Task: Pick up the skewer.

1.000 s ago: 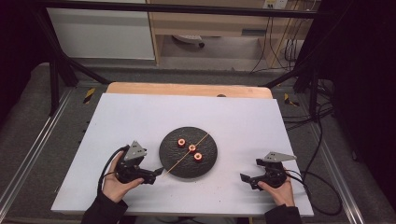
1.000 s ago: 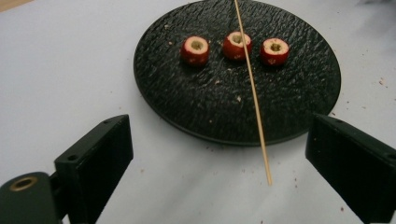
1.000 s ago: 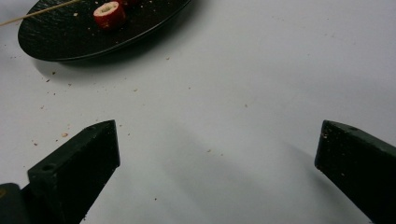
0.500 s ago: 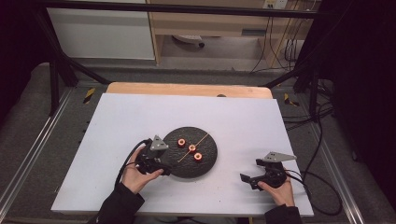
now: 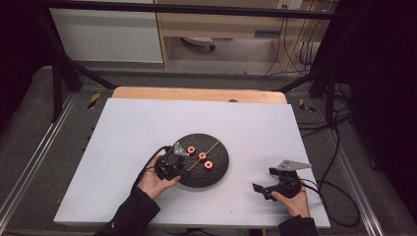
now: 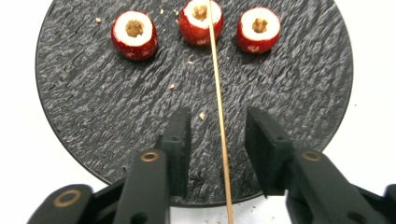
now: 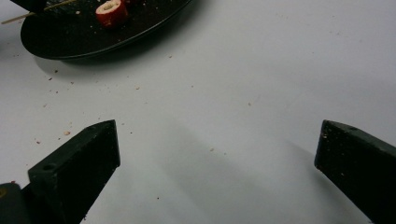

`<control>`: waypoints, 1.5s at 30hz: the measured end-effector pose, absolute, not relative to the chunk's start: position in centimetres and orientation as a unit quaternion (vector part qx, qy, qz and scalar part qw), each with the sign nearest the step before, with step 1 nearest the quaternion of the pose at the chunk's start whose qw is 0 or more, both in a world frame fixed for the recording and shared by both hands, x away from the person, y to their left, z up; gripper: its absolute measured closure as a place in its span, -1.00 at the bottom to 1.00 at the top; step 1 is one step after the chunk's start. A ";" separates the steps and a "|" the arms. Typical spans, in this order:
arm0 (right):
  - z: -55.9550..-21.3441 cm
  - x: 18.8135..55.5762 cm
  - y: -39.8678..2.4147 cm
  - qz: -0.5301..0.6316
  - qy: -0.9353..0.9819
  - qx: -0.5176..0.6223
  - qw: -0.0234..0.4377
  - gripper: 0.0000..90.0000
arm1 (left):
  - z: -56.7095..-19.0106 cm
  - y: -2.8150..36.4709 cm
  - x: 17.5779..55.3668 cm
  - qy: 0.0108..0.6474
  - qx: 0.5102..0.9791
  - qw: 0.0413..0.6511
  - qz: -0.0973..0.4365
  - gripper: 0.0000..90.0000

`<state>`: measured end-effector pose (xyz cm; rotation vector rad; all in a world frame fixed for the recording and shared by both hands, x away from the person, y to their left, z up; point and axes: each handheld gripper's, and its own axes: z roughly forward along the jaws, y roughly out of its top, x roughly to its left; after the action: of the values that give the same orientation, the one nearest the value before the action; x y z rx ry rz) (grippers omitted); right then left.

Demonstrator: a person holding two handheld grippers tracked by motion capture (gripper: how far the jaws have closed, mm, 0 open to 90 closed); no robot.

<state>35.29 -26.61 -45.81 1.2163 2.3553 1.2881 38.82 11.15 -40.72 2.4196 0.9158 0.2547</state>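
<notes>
white desk (image 5: 123, 147) carries a black plate (image 6: 93, 116); on it, a skewer (image 6: 219, 126) lies between the left gripper (image 6: 217, 149)'s part-open jaws. pinching it seems next; right gripper (image 5: 270, 184) rests wide open, empty.

The high view looks down on the table (image 5: 123, 147); both low gripper views share, perhaps partly, the black plate (image 6: 93, 102).
</notes>
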 end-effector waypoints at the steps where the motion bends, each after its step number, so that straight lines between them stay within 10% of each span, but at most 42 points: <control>1: -45.8 35.3 -26.6 0.435 0.795 0.411 0.097 -0.99 | -40.8 11.0 38.9 0.339 0.898 0.266 0.094 0.48; 23: -45.8 35.3 -26.6 0.436 0.796 0.410 0.094 -0.99 | -41.3 9.9 39.2 0.345 0.906 0.225 0.095 0.93; 45: -45.7 35.3 -26.6 0.437 0.792 0.416 0.096 -0.99 | -40.4 13.6 37.1 0.366 0.865 0.320 0.125 0.97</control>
<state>35.26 -26.65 -45.70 1.2314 2.3463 1.2938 37.06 13.60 -40.39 2.2731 0.9615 0.3284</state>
